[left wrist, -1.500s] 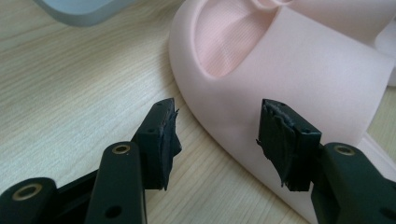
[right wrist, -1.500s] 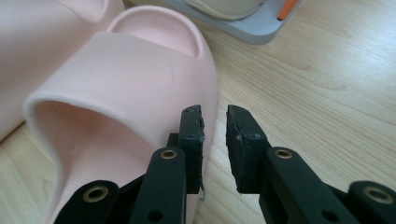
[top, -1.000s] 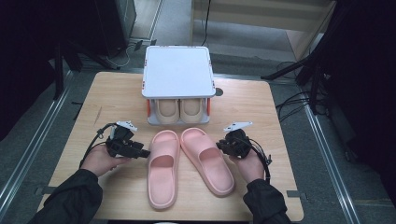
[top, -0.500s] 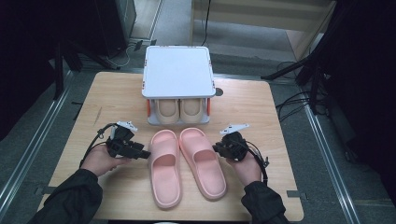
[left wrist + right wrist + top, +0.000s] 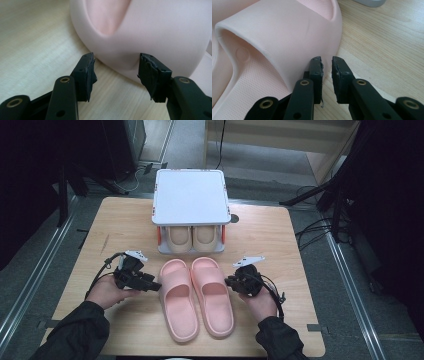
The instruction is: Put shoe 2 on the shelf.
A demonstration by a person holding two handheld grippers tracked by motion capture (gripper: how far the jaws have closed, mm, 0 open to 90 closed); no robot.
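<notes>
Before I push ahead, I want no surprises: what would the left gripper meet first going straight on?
Likely the left pink slipper: the left gripper, jaws open, points at its side wall, close by.
</notes>
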